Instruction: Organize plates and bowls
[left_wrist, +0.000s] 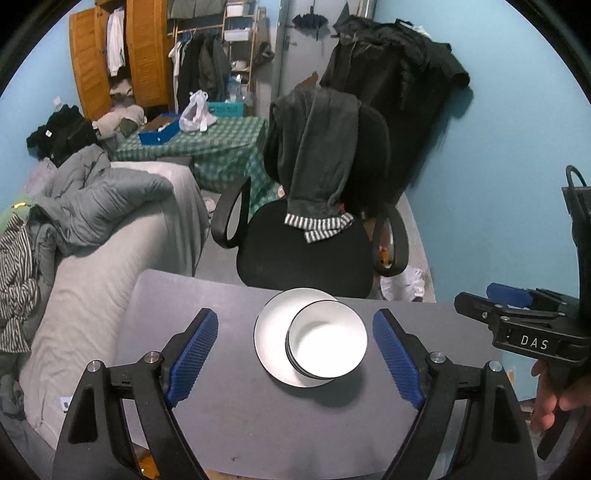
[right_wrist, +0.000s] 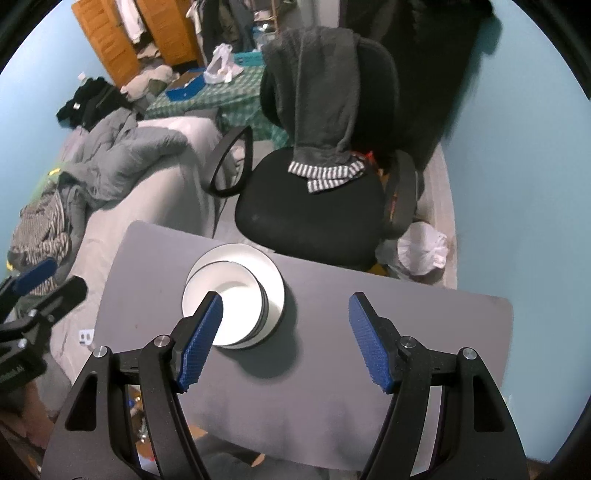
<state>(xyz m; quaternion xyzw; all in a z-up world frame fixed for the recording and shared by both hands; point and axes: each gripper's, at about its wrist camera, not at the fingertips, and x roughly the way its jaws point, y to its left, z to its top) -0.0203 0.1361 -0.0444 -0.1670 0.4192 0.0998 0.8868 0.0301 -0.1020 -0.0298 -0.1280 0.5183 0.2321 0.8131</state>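
Note:
White bowls (left_wrist: 327, 341) with dark rims sit nested in a stack on a white plate (left_wrist: 271, 330), on a small grey table (left_wrist: 221, 417). In the right wrist view the same bowl stack (right_wrist: 236, 306) rests on the plate (right_wrist: 273, 280) toward the table's (right_wrist: 332, 387) left side. My left gripper (left_wrist: 295, 352) hangs above the table, open wide, with nothing touching its blue pads (left_wrist: 195, 356). My right gripper (right_wrist: 286, 339) is also open and empty, above and right of the stack. The right gripper's body (left_wrist: 532, 332) shows at the right edge of the left wrist view.
A black office chair (left_wrist: 306, 243) draped with a grey garment stands just beyond the table. A bed (left_wrist: 110, 258) with heaped clothes lies to the left. A white plastic bag (right_wrist: 424, 251) sits on the floor by the blue wall (left_wrist: 517, 166). A hand (left_wrist: 550, 395) grips the right tool.

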